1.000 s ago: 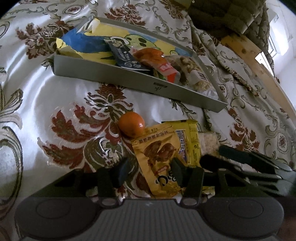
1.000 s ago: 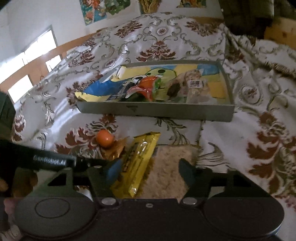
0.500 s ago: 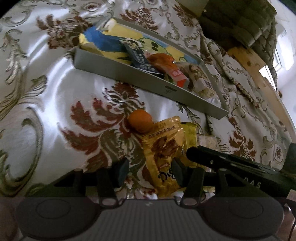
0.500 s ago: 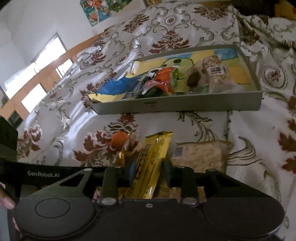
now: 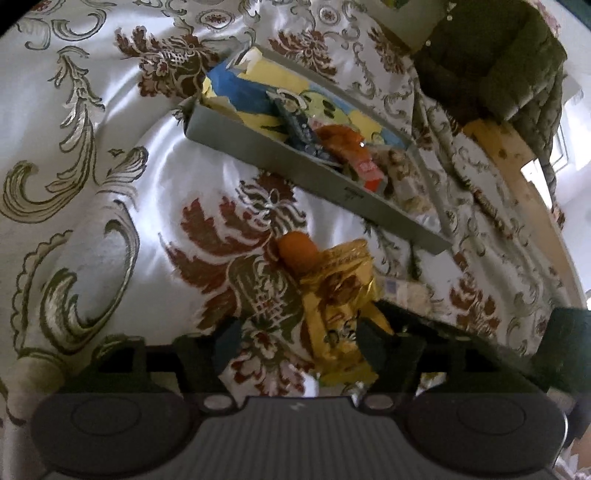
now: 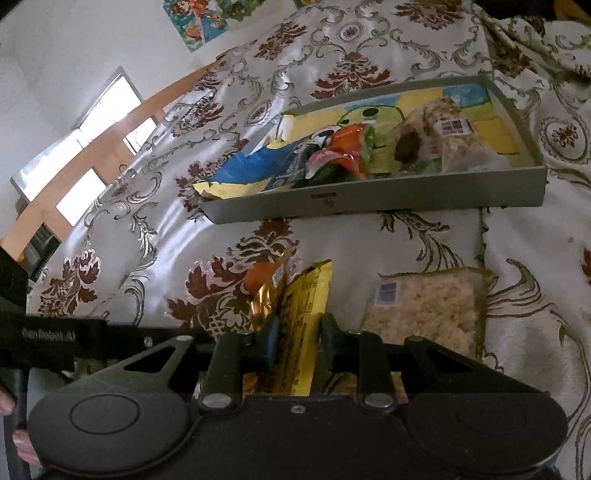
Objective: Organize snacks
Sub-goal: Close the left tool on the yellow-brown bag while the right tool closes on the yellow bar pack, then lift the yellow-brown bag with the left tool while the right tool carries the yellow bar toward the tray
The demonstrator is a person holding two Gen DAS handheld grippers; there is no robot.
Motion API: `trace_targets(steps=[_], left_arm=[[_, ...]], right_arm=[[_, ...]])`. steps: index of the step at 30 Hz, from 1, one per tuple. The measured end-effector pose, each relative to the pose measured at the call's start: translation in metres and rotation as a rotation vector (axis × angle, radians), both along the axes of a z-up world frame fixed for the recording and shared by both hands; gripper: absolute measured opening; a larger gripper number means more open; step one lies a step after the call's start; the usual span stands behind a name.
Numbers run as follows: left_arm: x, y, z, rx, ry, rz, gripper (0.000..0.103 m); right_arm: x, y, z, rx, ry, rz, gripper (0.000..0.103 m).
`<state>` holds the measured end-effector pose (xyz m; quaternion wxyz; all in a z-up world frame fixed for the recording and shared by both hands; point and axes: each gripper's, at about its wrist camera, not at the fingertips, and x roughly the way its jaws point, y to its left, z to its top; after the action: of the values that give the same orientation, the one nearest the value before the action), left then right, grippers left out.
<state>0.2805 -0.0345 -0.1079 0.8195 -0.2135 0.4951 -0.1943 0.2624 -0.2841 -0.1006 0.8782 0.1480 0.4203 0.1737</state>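
Note:
A grey tray (image 6: 373, 201) on the bedspread holds several snack packets, among them an orange one (image 6: 347, 147). In front of it lie a small orange (image 5: 297, 249), a gold snack bag (image 5: 336, 295), a yellow bar packet (image 6: 304, 306) and a clear rice-cracker pack (image 6: 424, 306). My right gripper (image 6: 300, 338) is shut on the near end of the yellow bar packet. My left gripper (image 5: 297, 341) hovers over the gold bag, its jaws opening; the bag lies between them by the right finger (image 5: 369, 343), unpressed.
A patterned white, red and olive bedspread (image 5: 110, 184) covers the whole surface. A dark green quilted cloth (image 5: 498, 62) lies beyond the tray, by a wooden board (image 5: 513, 155). Posters (image 6: 199, 22) hang on the white wall. The left gripper's arm (image 6: 55, 336) crosses the right wrist view.
My right jaws have closed from wide onto the yellow bar packet. My left jaws have spread wider, and the left gripper has drifted and rolled so the tray sits more tilted.

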Motion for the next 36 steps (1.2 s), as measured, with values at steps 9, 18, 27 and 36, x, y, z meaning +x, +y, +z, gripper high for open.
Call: trace_targets(steps=[9, 18, 27, 36], left_arm=[[0.018, -0.002, -0.008, -0.065, 0.005, 0.035, 0.083], [0.025, -0.014, -0.01, 0.057, -0.025, -0.003, 0.055], [0.017, -0.015, -0.007, 0.104, -0.019, -0.027, 0.037], [0.006, -0.028, 0.003, 0.203, -0.076, -0.067, 0.027]], right_arm=[[-0.009, 0.033, 0.012, -0.118, -0.101, 0.084, 0.027], [-0.009, 0.032, 0.008, -0.087, -0.074, 0.082, 0.031], [-0.003, 0.019, -0.001, 0.02, 0.011, 0.02, 0.036], [0.0, 0.009, -0.007, 0.142, 0.08, -0.016, 0.036]])
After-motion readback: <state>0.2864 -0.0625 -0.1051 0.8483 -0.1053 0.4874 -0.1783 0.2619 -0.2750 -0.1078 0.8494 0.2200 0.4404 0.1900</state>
